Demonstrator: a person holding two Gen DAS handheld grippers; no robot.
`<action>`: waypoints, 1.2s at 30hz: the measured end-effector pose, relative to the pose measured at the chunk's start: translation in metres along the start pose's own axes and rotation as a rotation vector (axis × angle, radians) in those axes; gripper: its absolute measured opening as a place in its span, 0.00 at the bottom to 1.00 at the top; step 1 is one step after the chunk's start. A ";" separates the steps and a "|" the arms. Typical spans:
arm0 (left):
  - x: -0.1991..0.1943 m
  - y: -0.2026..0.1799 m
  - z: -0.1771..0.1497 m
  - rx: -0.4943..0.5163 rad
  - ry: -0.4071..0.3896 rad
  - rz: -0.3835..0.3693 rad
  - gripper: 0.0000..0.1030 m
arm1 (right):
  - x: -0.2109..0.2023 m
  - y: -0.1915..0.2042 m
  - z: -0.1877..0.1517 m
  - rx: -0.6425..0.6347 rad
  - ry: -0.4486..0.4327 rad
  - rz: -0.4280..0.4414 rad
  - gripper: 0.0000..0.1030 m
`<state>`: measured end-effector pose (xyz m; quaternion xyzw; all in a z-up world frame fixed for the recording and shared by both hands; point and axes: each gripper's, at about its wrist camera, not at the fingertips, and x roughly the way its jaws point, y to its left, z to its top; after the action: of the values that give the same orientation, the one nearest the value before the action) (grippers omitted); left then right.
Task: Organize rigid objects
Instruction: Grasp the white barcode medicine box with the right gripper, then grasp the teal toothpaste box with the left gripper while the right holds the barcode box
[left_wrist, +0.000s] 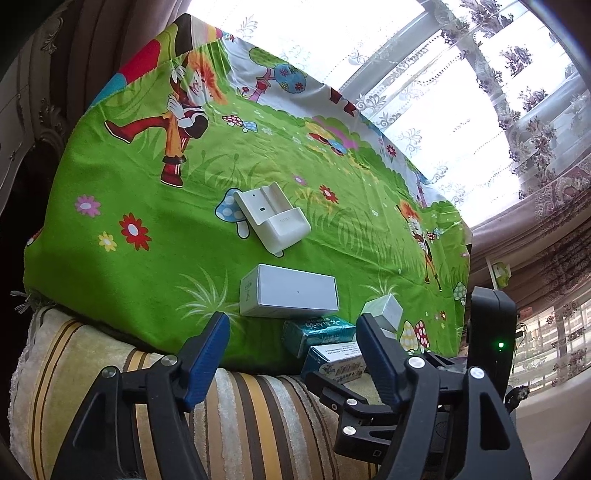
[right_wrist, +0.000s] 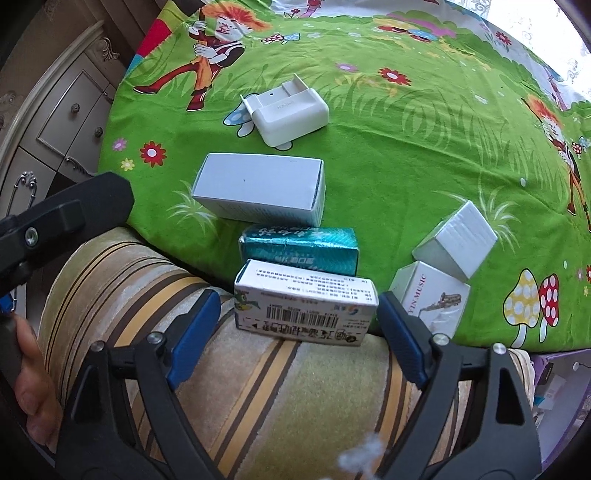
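On the green cloth (right_wrist: 406, 155) lie the white holder (right_wrist: 291, 114), the grey box (right_wrist: 258, 188), then the teal pack (right_wrist: 299, 251). The right gripper (right_wrist: 295, 332) stands open astride the barcoded carton (right_wrist: 303, 306), seemingly mid-placement; next, lift clear. The left gripper (left_wrist: 291, 354) is open and empty.

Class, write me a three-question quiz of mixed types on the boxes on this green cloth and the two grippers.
1. True or false: the right gripper is clamped on the barcode box.
2. Which box lies directly beyond the barcode box? A) teal box B) music box C) white holder
3. Fill in: the long white box rests on the ____ cloth.

Key: 1 false, the blue pads stand apart from it; 2 A; 3 green.
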<state>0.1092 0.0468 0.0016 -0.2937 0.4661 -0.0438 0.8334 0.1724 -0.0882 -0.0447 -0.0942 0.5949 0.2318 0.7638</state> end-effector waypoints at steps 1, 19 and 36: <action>0.000 0.000 0.000 0.000 0.001 0.000 0.70 | 0.000 0.001 0.001 -0.004 -0.002 -0.001 0.86; 0.009 -0.015 -0.007 0.015 0.032 0.067 0.70 | -0.053 -0.032 -0.020 0.060 -0.166 -0.024 0.77; 0.084 -0.069 -0.035 0.050 0.266 0.227 0.70 | -0.114 -0.130 -0.074 0.215 -0.322 -0.156 0.77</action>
<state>0.1422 -0.0550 -0.0383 -0.2099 0.6014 0.0005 0.7709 0.1480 -0.2604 0.0269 -0.0198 0.4775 0.1193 0.8703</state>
